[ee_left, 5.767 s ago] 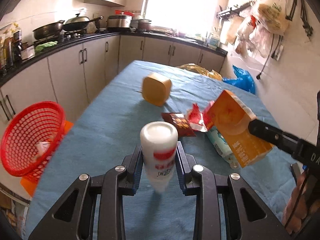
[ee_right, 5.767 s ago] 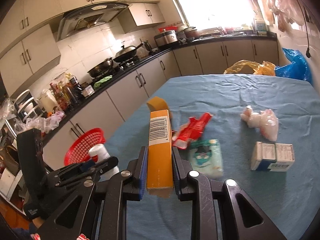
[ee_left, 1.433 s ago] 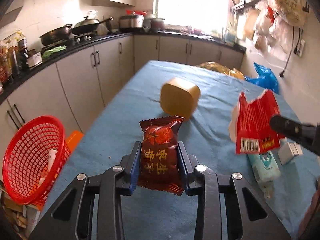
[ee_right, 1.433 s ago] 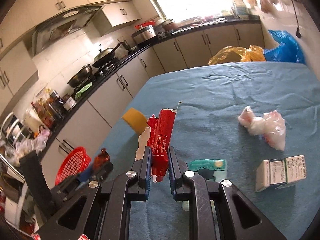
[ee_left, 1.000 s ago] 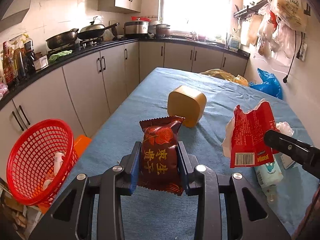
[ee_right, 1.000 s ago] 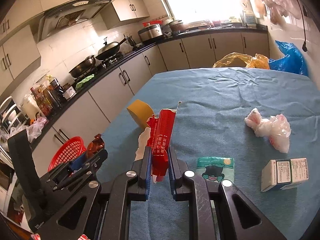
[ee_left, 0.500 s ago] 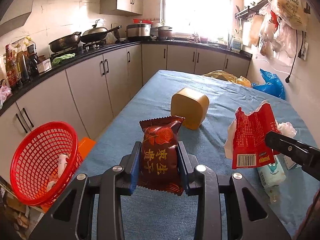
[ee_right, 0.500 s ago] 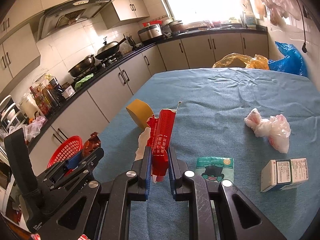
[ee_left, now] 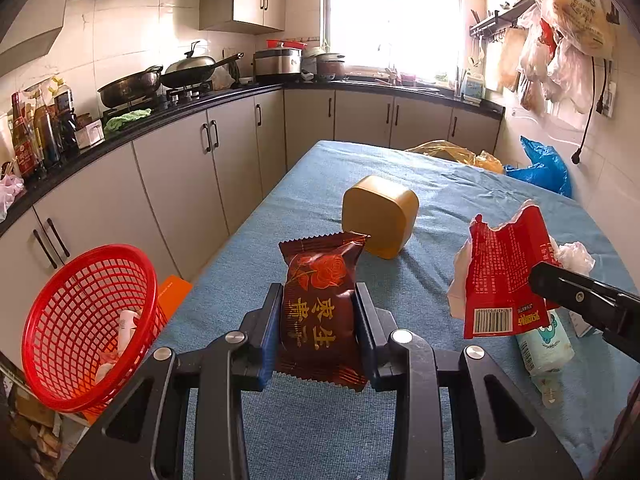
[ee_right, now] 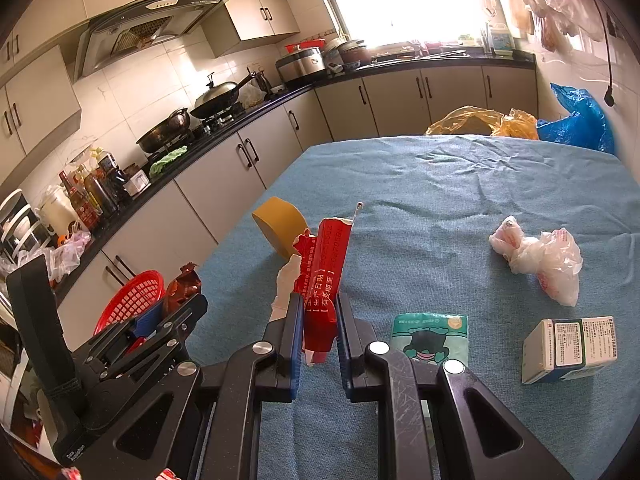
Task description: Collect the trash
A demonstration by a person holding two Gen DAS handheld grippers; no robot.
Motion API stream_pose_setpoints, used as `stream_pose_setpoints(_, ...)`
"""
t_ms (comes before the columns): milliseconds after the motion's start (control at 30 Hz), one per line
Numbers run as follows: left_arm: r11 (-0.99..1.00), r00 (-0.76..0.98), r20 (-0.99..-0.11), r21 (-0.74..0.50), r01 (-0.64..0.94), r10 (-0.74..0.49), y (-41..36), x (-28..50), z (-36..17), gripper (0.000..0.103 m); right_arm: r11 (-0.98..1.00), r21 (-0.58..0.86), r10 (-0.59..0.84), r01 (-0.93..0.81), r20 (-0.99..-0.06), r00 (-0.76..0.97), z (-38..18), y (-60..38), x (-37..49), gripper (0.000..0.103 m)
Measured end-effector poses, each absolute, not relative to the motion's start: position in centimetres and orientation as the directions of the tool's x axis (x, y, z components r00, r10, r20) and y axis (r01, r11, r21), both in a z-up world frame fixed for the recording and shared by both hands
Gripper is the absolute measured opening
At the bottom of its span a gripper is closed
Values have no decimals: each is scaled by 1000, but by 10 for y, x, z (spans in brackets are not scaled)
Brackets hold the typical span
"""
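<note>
In the lower middle of my left wrist view, the left gripper [ee_left: 318,326] is clamped on a dark brown snack packet [ee_left: 319,308] with red roses and gold characters; the packet stands upright between the blue pads, its crimped top edge above the fingers. In the right wrist view that same packet [ee_right: 182,286] shows at the lower left, at the front of the left gripper [ee_right: 176,304].

My right gripper [ee_right: 318,332] has its jaws pressed nearly together on a torn red wrapper [ee_right: 324,276], held edge-on and upright at the lower centre of the frame. From the left wrist view the wrapper [ee_left: 504,276] appears at the right, its barcode at the bottom, with the right gripper's black finger [ee_left: 576,296] against it.

The red mesh basket [ee_left: 86,320] sits at the lower left of the left view, off the table's edge, with some white items already inside. An orange box [ee_left: 174,294] lies just behind it.

On the blue tablecloth [ee_right: 460,184], a tan plastic container [ee_left: 380,216] lies on its side in mid-frame beyond the packet. In the right wrist view, a green tissue pack [ee_right: 430,336] lies just right of my fingers, a small white carton [ee_right: 570,344] sits at the far right, and a crumpled plastic bag [ee_right: 538,256] is above it. A yellow bag [ee_right: 480,120] and a blue bag [ee_right: 576,120] are at the table's far end.
</note>
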State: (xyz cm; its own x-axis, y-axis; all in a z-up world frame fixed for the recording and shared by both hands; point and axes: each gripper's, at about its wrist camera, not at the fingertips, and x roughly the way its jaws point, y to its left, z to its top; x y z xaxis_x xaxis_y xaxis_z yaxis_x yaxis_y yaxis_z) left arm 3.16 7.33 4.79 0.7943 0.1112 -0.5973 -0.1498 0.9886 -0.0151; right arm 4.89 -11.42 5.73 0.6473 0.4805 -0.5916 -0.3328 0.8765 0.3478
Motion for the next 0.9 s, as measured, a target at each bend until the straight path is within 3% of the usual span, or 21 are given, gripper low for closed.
stream_pose_setpoints(900,988,797,-593,-10,-152,116,74,31,49,33,878,345,478,-332,-593,648,56,-112,48,16)
